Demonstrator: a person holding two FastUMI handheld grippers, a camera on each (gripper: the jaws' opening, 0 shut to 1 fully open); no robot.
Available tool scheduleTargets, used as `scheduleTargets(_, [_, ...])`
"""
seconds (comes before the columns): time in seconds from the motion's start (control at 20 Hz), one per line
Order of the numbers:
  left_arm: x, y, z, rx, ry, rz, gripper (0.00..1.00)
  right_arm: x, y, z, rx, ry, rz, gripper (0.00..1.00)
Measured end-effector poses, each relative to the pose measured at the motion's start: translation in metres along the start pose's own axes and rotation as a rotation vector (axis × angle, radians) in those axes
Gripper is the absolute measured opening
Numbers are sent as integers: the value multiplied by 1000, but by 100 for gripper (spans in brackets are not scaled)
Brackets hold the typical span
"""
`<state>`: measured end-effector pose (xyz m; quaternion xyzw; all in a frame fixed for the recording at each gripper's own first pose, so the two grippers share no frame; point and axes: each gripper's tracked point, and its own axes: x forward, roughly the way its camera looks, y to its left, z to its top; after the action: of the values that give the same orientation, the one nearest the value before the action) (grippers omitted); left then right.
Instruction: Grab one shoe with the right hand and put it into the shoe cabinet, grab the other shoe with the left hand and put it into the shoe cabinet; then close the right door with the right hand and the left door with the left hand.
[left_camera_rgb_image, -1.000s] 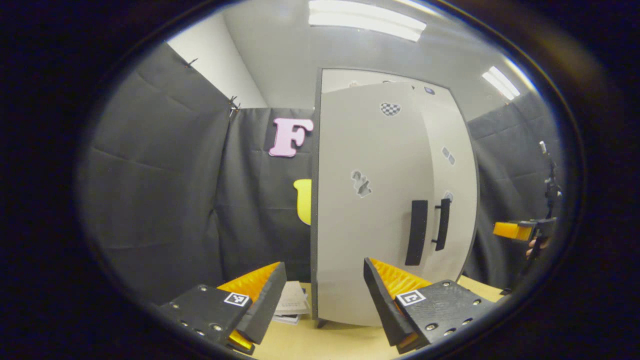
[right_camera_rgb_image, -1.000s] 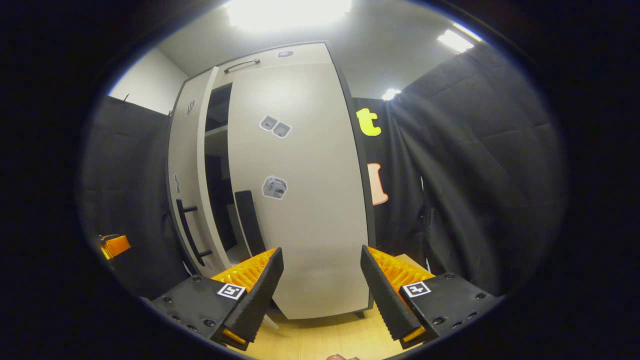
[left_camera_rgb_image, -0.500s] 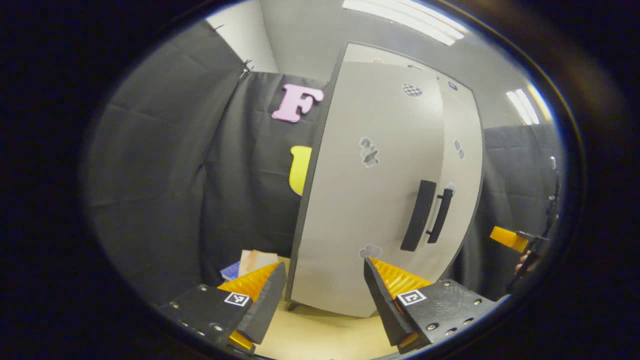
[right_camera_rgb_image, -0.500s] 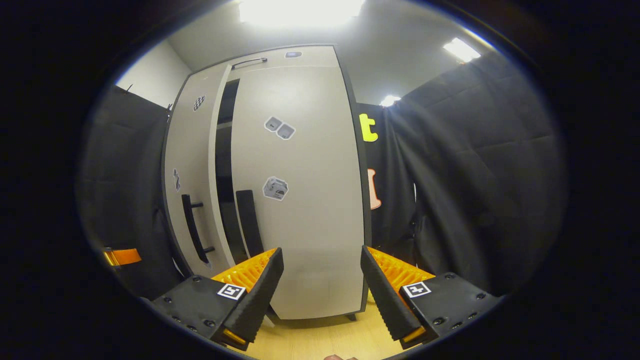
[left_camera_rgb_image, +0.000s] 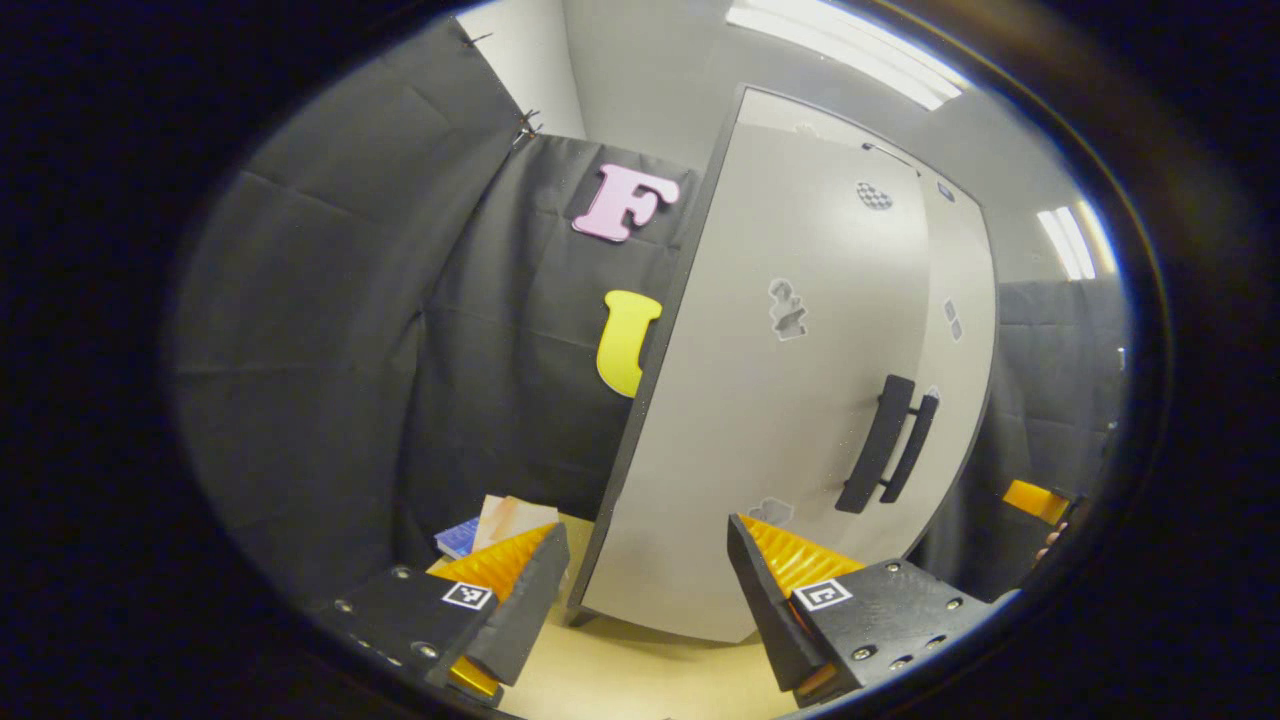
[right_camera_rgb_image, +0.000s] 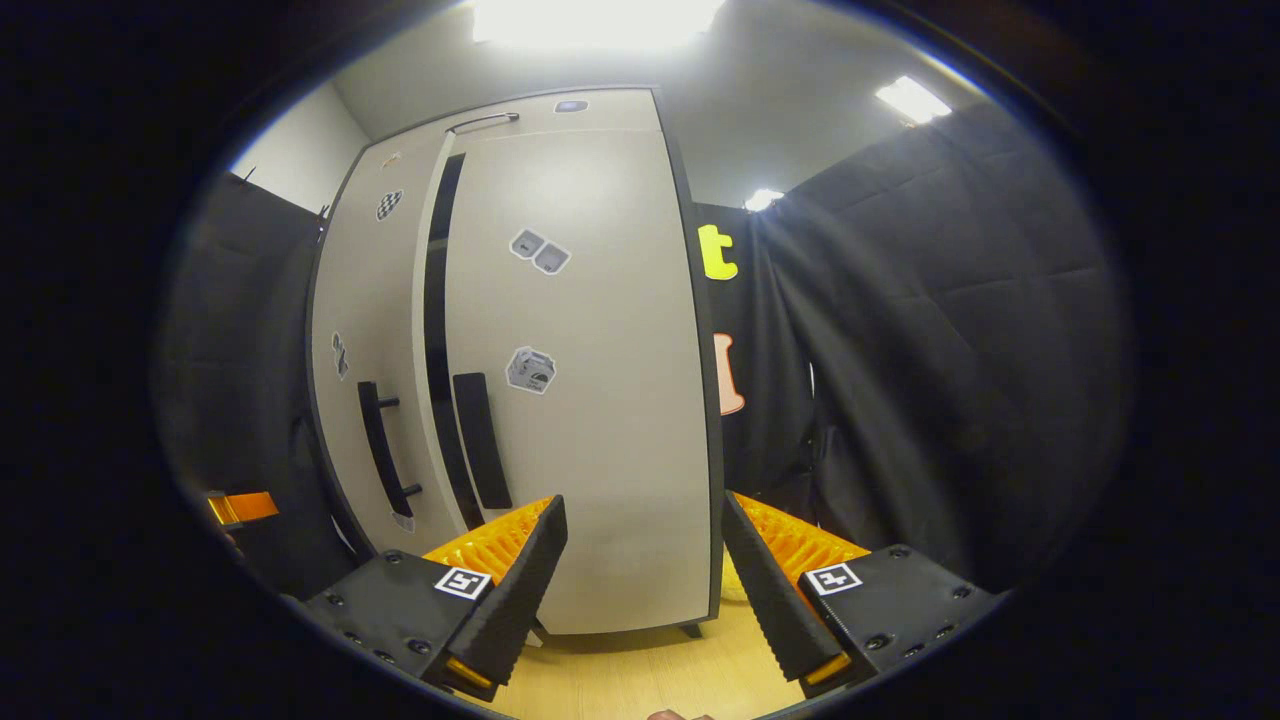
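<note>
My left gripper (left_camera_rgb_image: 648, 590) has its fingers spread wide with nothing between them, and my right gripper (right_camera_rgb_image: 645, 585) is spread just as wide and empty. Both point at the shoe cabinet (right_camera_rgb_image: 600, 400) standing on the wooden floor (right_camera_rgb_image: 650, 675). Its right door (right_camera_rgb_image: 590, 350) looks flush, while the left door (left_camera_rgb_image: 780, 400) leaves a narrow dark gap (right_camera_rgb_image: 436, 330) between the two. I cannot see the shoes. Some books (left_camera_rgb_image: 490, 525) lie beside the cabinet.
</note>
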<state>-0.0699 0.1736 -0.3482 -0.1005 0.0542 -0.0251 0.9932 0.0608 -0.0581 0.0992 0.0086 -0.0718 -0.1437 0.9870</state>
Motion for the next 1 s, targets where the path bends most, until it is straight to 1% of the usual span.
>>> scheduleTargets(0.05, [1,2,2,2,-9,1,92,0,-1,1,-10,-2,-5,98])
scheduleTargets(0.1, [4,3,3,4,-20,-1,95,0,-2,2,-21,-1,-9,98])
scheduleTargets(0.25, [13,8,4,27,-45,-4,92,1,-2,4,-41,0,-4,98])
scheduleTargets(0.4, [24,15,-1,42,-45,4,92,4,-2,2,-16,15,5,98])
scheduleTargets(0.5, [29,22,-4,35,-44,15,92,8,-2,-3,6,42,4,98])
scheduleTargets(0.7, [31,39,-7,23,-68,42,92,23,0,-19,11,93,-6,98])
scheduleTargets(0.85, [25,56,-4,62,-87,72,95,32,12,-26,2,106,10,98])
scheduleTargets(0.95, [14,62,4,72,-102,80,95,34,23,-32,-8,119,48,98])
scheduleTargets(1.0, [7,64,8,73,-106,87,92,36,28,-35,-15,128,72,98])
